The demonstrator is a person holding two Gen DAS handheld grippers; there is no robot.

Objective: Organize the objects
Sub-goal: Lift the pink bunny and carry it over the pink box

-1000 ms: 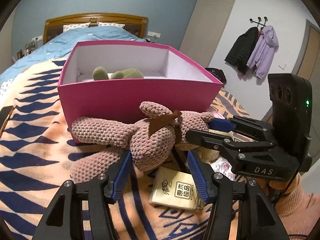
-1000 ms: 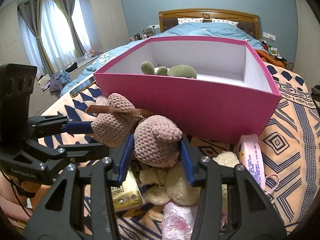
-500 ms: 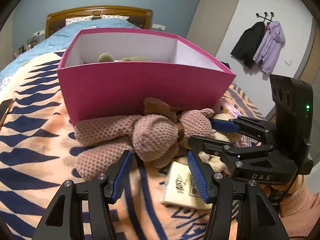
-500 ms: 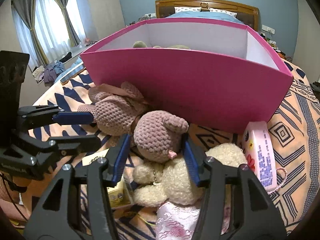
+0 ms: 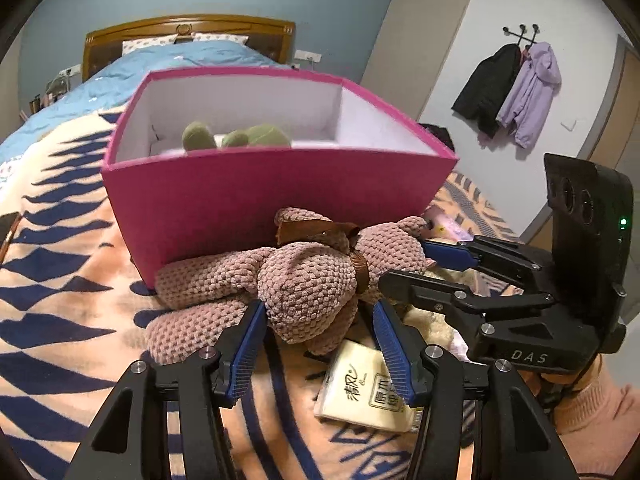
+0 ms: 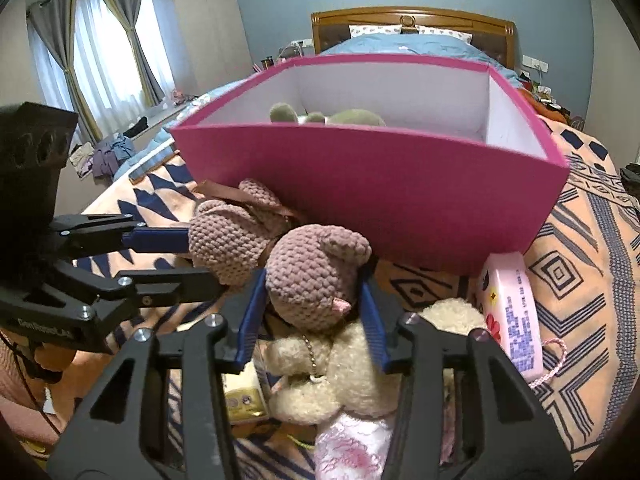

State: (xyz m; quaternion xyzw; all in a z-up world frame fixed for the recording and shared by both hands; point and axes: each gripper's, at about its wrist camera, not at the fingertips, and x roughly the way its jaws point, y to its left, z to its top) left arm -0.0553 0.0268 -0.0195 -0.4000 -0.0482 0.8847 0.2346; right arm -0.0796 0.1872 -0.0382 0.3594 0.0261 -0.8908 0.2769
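While both my grippers share one toy, the step in hand looks like carrying the knitted plush (image 5: 308, 288) up and into the pink box (image 5: 272, 196), which sits on the blanket (image 5: 60, 280) at 12 o'clock, just behind the toy. My left gripper (image 5: 318, 332) pinches the plush's body. My right gripper (image 6: 312, 304) has just been closing, with the plush's head between its pads, and looks pressed on it from 9 and 3 o'clock. The plush is in front of the box's near wall, low, legs trailing toward 9 o'clock in the left view onto the blanket; not in the box yet. A green toy (image 5: 256, 138) already lies inside, back-left. To do this well: raise both hands together so the toy doesn't stretch or twist, and get the dangling legs above the rim before going forward, or they may catch the wall and push the box. Drop it at the open right side, clear of the green toy. Watch the cream plush (image 6: 352, 372) at 6 o'clock under the head; its chain is near and could snag. Tissue pack (image 5: 368, 392) at 5 o'clock and pink packet (image 6: 512, 312) at 3 o'clock stay for later, I'd guess.
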